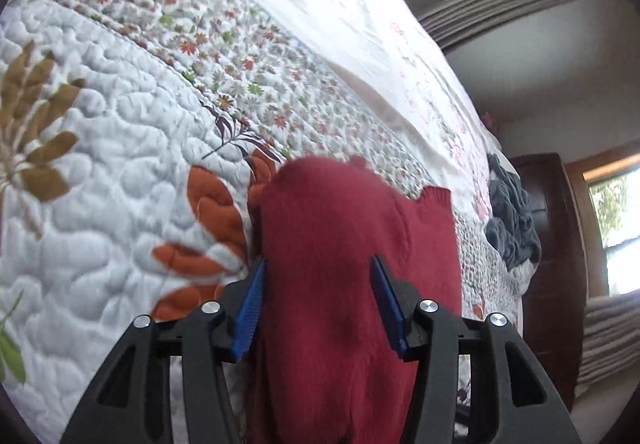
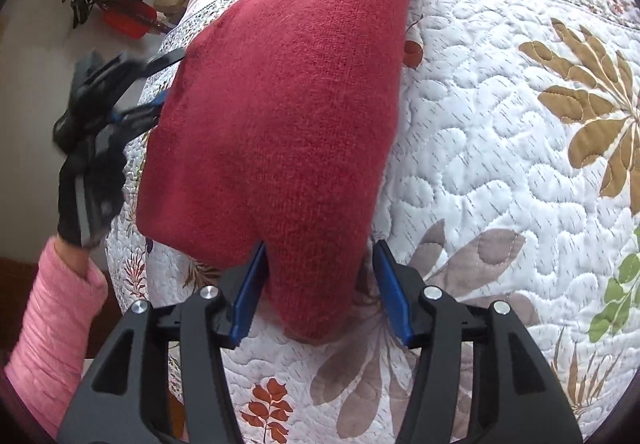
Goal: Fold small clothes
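Both grippers, the left gripper [image 1: 316,300] and the right gripper [image 2: 318,292], stand spread around the red knit garment [image 2: 280,115] lying on the quilt [image 2: 500,163], so closing late could bunch the soft cloth.

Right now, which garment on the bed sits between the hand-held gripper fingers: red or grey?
The red knit garment. The crumpled grey garment lies apart, further along the quilt, untouched.
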`<state>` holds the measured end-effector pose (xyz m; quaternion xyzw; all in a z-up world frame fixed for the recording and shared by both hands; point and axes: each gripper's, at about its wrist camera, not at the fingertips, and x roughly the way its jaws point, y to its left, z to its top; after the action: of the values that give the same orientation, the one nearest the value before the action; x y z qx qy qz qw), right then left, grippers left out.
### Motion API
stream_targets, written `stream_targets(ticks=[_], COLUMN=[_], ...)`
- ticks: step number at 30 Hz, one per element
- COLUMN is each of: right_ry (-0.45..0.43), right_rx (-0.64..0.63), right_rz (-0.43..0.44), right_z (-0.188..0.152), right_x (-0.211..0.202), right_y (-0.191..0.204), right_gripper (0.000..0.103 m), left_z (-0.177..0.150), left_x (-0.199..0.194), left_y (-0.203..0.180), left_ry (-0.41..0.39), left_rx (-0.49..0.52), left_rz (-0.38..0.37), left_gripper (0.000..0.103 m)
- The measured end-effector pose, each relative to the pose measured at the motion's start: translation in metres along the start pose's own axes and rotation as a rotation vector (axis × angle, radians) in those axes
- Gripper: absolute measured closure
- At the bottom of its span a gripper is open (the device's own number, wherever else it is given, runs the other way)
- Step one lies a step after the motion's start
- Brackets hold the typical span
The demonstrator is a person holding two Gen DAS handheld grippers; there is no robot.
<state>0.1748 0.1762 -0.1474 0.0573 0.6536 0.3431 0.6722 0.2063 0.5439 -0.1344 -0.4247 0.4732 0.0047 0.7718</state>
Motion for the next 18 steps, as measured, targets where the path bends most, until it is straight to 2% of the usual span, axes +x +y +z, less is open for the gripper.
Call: stream_targets(ticks=[2, 5, 8, 10, 11, 14, 18], right_ry=[0.001, -0.001, -0.006, -0.01, -0.011, -0.013, -0.013], right_rx=[0.001, -0.002, -0.008, -0.006, -0.003, 0.008, 0.008], right_rz=[0.002, 0.004, 0.004, 0.002, 0.001, 0.004, 0.001], right_z=[0.0, 0.002, 0.0, 0.001, 0.001, 0.001, 0.002], right_x=[0.001, 0.004, 0.006, 0.008, 0.01, 0.012, 0.009], right_y=[-0.002, -0.001, 0.0, 0.002, 0.003, 0.005, 0.006], right_gripper=[0.048, 0.048, 0.048, 0.048, 0.048, 0.048, 0.047], left_z=[0.006, 0.009, 0.011, 0.017, 0.021, 0.03, 0.019], left_x=[0.009, 0.006, -0.011, -0.005, 0.003, 0.037, 0.025], left_y=[0.001, -0.018, -0.05, -0.06, -0.059, -0.029, -0.016], left_ry=[0.001, -0.046, -0.136, -0.13, -0.109, 0.037, 0.018], left_rx=[-0.021, 0.028, 0.178, 0.234, 0.229, 0.151, 0.117], left_rz=[-0.003, -0.032, -0.091, -0.032, 0.005, 0.154, 0.135], left_gripper=[0.073, 0.088, 0.089, 0.089, 0.089, 0.088, 0.084])
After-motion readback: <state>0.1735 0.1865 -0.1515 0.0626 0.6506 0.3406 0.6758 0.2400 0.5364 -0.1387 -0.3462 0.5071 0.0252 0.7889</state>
